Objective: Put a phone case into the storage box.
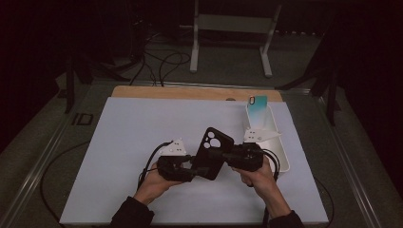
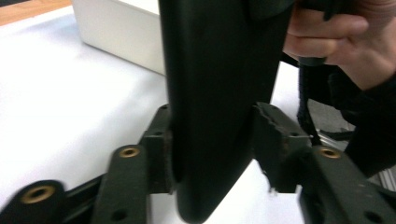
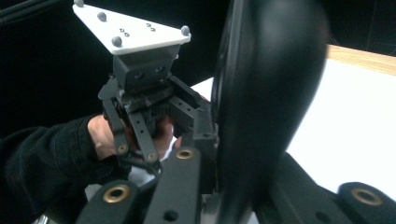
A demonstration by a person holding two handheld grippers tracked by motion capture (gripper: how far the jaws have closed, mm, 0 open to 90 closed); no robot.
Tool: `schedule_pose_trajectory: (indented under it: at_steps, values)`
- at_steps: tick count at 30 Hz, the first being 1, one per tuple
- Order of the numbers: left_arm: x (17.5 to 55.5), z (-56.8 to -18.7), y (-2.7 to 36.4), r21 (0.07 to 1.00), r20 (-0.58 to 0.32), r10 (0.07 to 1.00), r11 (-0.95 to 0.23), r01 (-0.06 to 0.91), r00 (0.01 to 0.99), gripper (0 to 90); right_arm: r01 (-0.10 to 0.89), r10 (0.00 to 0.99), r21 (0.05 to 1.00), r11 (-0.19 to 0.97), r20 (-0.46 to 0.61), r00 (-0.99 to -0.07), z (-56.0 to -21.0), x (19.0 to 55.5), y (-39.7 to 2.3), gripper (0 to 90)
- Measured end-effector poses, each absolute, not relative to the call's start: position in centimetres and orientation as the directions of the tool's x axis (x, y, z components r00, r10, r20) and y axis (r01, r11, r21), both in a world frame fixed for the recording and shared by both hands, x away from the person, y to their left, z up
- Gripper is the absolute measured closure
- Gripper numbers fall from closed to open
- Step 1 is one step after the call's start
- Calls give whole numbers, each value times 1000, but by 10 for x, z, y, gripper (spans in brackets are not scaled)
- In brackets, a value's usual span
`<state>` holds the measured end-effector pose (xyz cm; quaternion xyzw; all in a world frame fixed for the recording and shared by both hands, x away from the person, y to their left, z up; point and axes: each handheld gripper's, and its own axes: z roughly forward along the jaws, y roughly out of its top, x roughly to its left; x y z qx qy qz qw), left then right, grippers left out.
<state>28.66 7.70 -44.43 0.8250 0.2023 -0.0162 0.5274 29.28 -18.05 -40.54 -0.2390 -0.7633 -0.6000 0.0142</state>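
Observation:
A black phone case [image 1: 212, 152] with camera cut-outs hangs tilted above the white mat [image 1: 133, 142], held from both sides. My left gripper [image 1: 194, 167] comes in from the left at the case's lower end. In the left gripper view both pads of my left gripper [image 2: 212, 140] lie against the edges of the case [image 2: 219, 70]. My right gripper [image 1: 222, 154] grips the case from the right. In the right gripper view the jaws of my right gripper [image 3: 243, 186] are closed on the case [image 3: 266, 93], with the left gripper [image 3: 198, 123] just beyond.
A long white bin [image 1: 281, 147] stands at the right of the mat, with a teal phone case [image 1: 257, 111] upright at its far end. The same bin [image 2: 121, 37] is behind the case. A wooden strip [image 1: 190, 91] edges the table's far side.

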Motion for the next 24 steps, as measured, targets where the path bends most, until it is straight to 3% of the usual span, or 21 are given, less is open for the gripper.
schedule_pose_trajectory:
  at_steps: [1, 3, 7, 18, 24]
  values:
    - [286, -445, 77, 863, -242, 311, -363, 350, 919, 649, 370, 355, 911, 185, 289, -889, -405, 292, -183, 768]
    - [286, -445, 77, 864, -243, 308, -362, 349, 920, 705, 370, 357, 909, 192, 286, -889, -405, 292, -183, 738]
    - [285, -447, 78, 866, -260, 299, -348, 359, 918, 783, 364, 386, 908, 210, 265, -884, -405, 294, -184, 573]
    - [284, -445, 80, 875, -228, 340, -340, 345, 912, 804, 377, 494, 882, 283, 203, -845, -407, 292, -172, 219]
    - [285, -445, 86, 876, -212, 409, -323, 358, 888, 807, 399, 559, 876, 269, 196, -806, -405, 294, -176, 165]
